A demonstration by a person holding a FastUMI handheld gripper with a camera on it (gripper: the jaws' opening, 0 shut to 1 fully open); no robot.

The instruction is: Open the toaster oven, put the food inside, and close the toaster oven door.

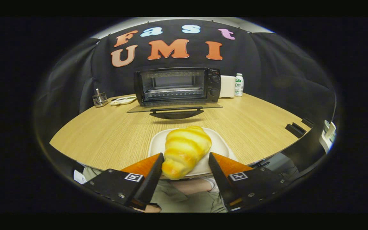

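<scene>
A golden croissant (185, 150) lies on a white plate (219, 144) near the table's front edge. My gripper (186, 156) is open, one finger on each side of the croissant. The left fingertip (158, 163) is at the croissant's side, and a small gap shows between the pastry and the right fingertip (214, 161). Beyond the plate, at the back of the table, stands the black toaster oven (177, 84). Its glass door (174, 108) is folded down flat, the handle (176, 113) pointing toward me, and the rack inside is bare.
The wooden table (113, 131) holds a small wire holder (100, 99) and a flat white item (123, 100) left of the oven. A white box (227, 86) and a bottle (239, 84) stand to its right. Black clamps (295, 129) sit on the table's right edge. A person's arm (187, 187) shows under the fingers.
</scene>
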